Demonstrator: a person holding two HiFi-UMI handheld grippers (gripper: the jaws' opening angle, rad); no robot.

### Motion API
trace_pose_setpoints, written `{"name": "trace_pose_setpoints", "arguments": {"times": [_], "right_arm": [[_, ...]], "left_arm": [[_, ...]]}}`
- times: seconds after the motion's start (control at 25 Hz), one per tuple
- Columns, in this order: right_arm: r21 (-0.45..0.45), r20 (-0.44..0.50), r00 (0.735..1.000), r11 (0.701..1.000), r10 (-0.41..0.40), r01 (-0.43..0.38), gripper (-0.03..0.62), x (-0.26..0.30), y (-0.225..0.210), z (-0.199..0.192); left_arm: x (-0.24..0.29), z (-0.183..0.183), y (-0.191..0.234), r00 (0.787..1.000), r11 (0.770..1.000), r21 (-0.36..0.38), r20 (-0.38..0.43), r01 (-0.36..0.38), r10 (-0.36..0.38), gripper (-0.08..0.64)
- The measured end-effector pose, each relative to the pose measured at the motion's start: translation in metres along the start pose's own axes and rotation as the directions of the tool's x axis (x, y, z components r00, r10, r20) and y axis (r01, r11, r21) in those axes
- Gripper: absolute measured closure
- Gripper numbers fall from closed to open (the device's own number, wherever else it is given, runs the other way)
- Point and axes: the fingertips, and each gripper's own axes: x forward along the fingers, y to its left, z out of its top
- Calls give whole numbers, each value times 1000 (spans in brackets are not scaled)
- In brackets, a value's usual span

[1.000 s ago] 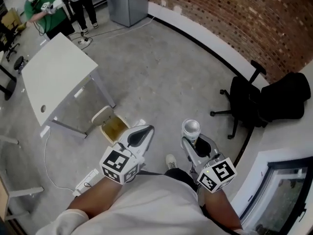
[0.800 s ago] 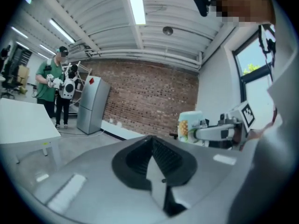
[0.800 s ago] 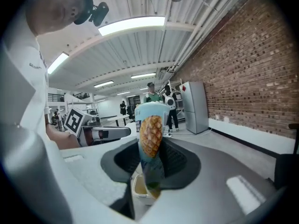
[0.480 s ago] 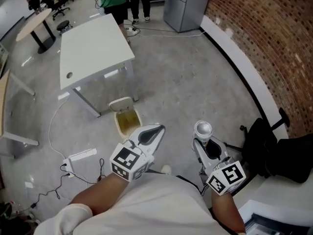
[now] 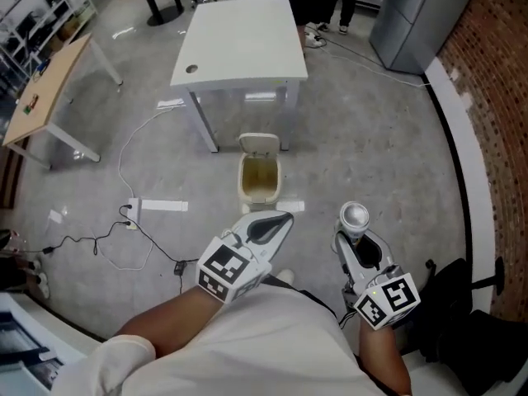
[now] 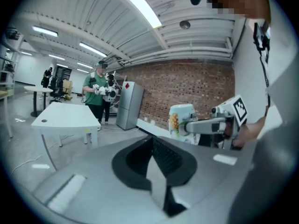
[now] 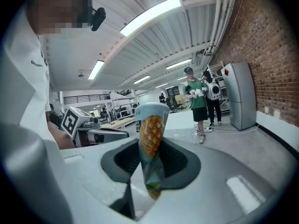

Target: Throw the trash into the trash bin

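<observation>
My right gripper (image 5: 356,234) is shut on a tall paper cup (image 5: 354,216) with a pineapple print, held upright at the lower right of the head view. In the right gripper view the cup (image 7: 152,125) stands between the jaws of the right gripper (image 7: 150,155). The cream trash bin (image 5: 259,190), lid tipped back, stands on the floor just ahead of both grippers, in front of the white table. My left gripper (image 5: 279,223) is shut on nothing and points toward the bin. The left gripper view shows the left gripper (image 6: 152,146) with its jaws together, and the cup (image 6: 180,120) to the right.
A white table (image 5: 239,35) stands right behind the bin. A power strip (image 5: 157,206) and cables (image 5: 99,242) lie on the floor at left. A wooden table (image 5: 41,89), a grey cabinet (image 5: 417,15), a black chair (image 5: 462,304) and a brick wall (image 5: 499,81) ring the area. People stand beyond the table.
The view has swung round: the bin and the white table have moved from the left to straight ahead of both grippers. The cup stays in the right gripper.
</observation>
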Motion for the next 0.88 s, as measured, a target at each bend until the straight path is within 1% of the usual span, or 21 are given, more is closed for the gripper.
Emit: {"name": "trace_pose_setpoints", "arguments": {"times": [0.08,0.16,0.28,0.44,0.56,0.68,0.8,0.88], "right_arm": [[1,-18,998,998,65,-65,485,11,9,-5],[5,-29,993,994,110,-110,485,19,17,-8],[11,-42,986,987,160,-159,485,34,26,-10],[27,-80,974,977,213,-212,485,57,41,-16],[28,-104,966,972,236,-234,485,71,52,-19],[30,-120,963,971,239,-237,485,89,58,-22],[40,-138,963,973,231,-228,485,109,65,-22],[30,-151,963,974,225,-223,485,122,68,-21]], "left_arm": [[-13,-7,1,999,999,-16,-8,-51,51,552],[-24,-12,3,996,996,-18,-16,-89,88,552],[-39,-19,16,989,989,1,-23,-148,148,552],[-65,-19,43,971,970,-46,-25,-240,239,551],[-80,-22,57,961,958,-78,-15,-276,276,552],[-89,-22,78,952,947,-103,-5,-305,306,552],[-94,-23,97,955,949,-110,0,-294,296,552],[-98,-21,114,955,949,-118,9,-294,297,552]]}}
